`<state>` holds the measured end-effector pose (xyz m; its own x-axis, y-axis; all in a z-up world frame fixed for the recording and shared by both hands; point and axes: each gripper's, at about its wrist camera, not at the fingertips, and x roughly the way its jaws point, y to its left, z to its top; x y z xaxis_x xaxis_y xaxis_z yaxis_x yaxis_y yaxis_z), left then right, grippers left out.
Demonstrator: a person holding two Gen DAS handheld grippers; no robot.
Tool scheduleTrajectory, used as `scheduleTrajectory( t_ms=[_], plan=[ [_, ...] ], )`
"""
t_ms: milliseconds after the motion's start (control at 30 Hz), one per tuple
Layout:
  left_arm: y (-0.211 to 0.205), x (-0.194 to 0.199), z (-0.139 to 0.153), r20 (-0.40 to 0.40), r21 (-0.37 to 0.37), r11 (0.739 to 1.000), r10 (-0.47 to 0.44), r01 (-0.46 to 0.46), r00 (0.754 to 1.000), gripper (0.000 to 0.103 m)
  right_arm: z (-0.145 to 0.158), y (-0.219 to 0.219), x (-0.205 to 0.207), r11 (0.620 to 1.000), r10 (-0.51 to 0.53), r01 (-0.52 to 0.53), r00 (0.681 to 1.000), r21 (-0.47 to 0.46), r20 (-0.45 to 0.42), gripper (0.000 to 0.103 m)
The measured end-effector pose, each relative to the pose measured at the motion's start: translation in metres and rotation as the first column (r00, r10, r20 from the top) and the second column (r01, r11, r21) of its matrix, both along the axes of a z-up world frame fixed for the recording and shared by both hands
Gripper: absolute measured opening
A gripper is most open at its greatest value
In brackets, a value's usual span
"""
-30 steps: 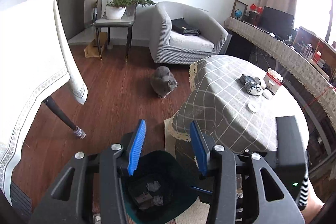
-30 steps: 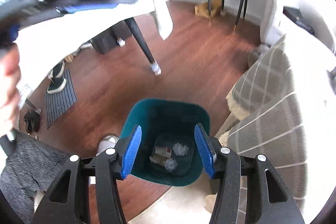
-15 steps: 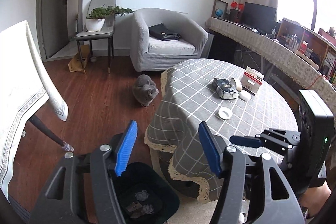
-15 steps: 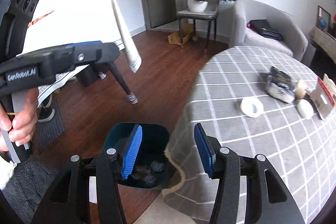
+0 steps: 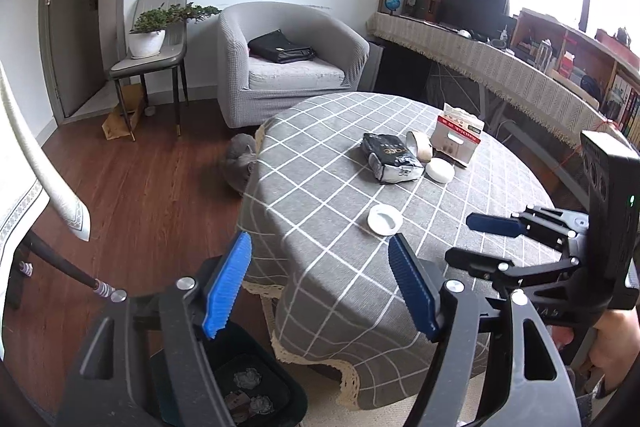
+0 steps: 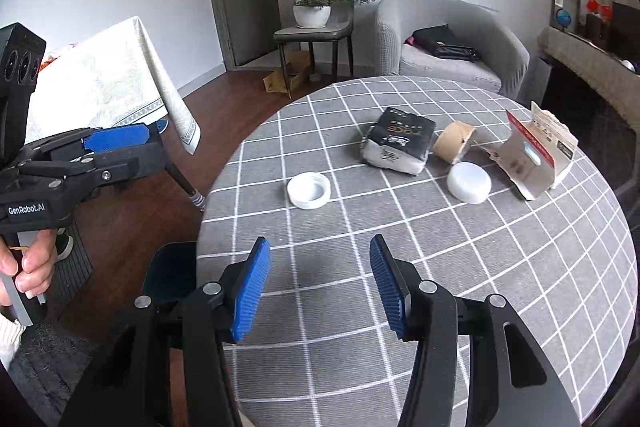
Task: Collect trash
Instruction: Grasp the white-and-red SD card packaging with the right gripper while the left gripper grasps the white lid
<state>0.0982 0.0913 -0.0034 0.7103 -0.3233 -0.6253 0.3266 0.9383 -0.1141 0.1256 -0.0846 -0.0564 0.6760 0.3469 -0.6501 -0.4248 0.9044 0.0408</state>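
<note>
A round table with a grey checked cloth [image 6: 440, 267] [image 5: 320, 227] holds trash: a white lid [image 6: 309, 190] [image 5: 385, 220], a black and white packet [image 6: 398, 145] [image 5: 391, 157], a tape roll [image 6: 454, 147] [image 5: 419, 146], a white puck [image 6: 469, 182] [image 5: 440, 171] and an opened card box [image 6: 534, 157] [image 5: 458, 139]. A dark teal bin [image 5: 240, 387] [image 6: 170, 275] with crumpled scraps stands on the floor by the table. My left gripper [image 5: 320, 287] is open and empty at the table's left edge, above the bin. My right gripper [image 6: 318, 287] is open and empty over the table's near side, short of the lid.
A grey cat [image 5: 240, 163] sits on the wood floor by the table. A grey armchair [image 5: 288, 67] with a black bag, a chair with a potted plant [image 5: 148, 35], a white-clothed table [image 6: 100, 87] at left and a long sideboard [image 5: 500, 67] at right surround the area.
Both grippers have risen from over the bin and swung toward the tabletop. The bin has dropped to the lower edge of both views and the table's trash has come into view.
</note>
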Motion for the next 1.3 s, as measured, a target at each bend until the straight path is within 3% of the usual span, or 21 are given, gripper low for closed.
scheduleTrajectory(
  t_ms=[333,833,1100,1167,1300],
  plan=[
    [-0.051,0.021,-0.018,-0.022,0.062,0.996,-0.061,0.062,0.998,0.075,0.002,-0.044,0.016,0.999,-0.054,0.054,0.998,0.001,-0.01,0.053],
    [-0.092,0.052,-0.037,-0.075,0.086,0.991,-0.096,0.102,0.993,0.073,0.008,-0.109,0.044,0.986,-0.168,0.168,0.986,-0.007,0.01,0.053],
    [-0.105,0.068,-0.05,-0.101,0.099,0.989,-0.097,0.107,0.99,0.068,0.016,-0.131,0.061,0.978,-0.201,0.203,0.978,-0.036,0.049,0.052],
    [-0.108,0.07,-0.051,-0.094,0.11,0.988,-0.098,0.109,0.991,0.065,0.017,-0.13,0.067,0.977,-0.2,0.204,0.978,-0.06,0.062,0.048],
    [-0.111,0.073,-0.051,-0.075,0.131,0.986,-0.092,0.101,0.993,0.05,0.015,-0.123,0.08,0.969,-0.193,0.202,0.978,-0.139,0.076,0.043]
  ],
)
